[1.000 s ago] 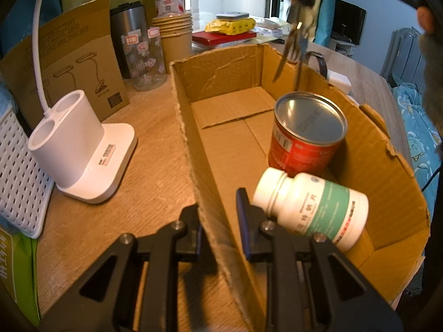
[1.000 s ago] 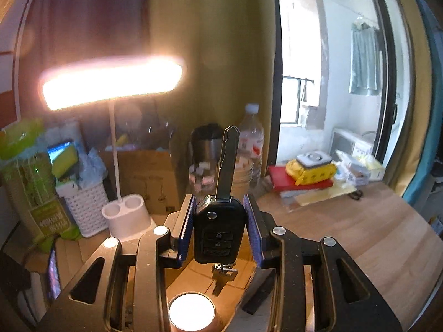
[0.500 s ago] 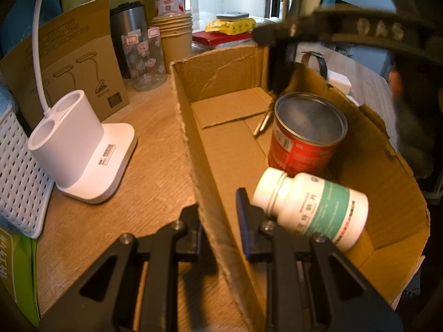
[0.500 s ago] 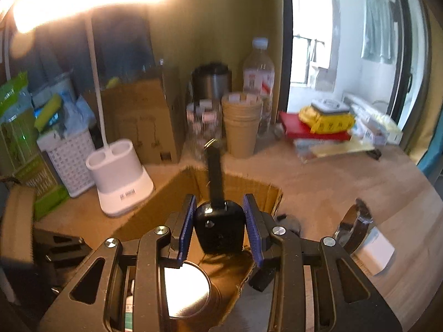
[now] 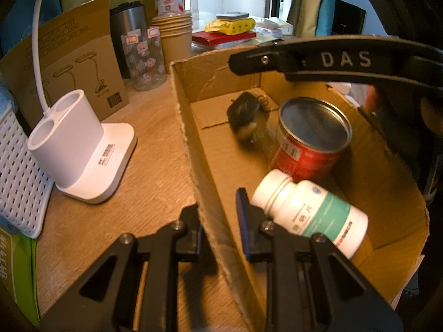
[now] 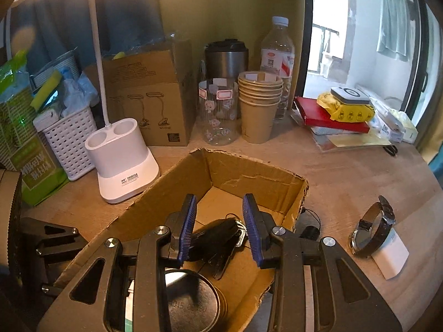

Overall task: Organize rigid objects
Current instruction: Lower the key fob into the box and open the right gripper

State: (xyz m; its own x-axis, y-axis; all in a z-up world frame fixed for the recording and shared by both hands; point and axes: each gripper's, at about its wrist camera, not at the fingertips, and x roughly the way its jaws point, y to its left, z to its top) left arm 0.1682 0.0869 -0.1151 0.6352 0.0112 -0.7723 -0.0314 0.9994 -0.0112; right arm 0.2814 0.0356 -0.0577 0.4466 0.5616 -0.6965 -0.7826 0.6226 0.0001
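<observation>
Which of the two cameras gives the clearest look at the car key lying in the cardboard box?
The right wrist view. There the car key lies sharp on the floor of the cardboard box, just below the pads. In the left wrist view it is only a dark motion-blurred smudge behind the red can.

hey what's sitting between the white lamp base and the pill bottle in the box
The cardboard box's left wall stands between the lamp base and the pill bottle; the left gripper is clamped shut on that wall. The left wrist view shows it.
</observation>
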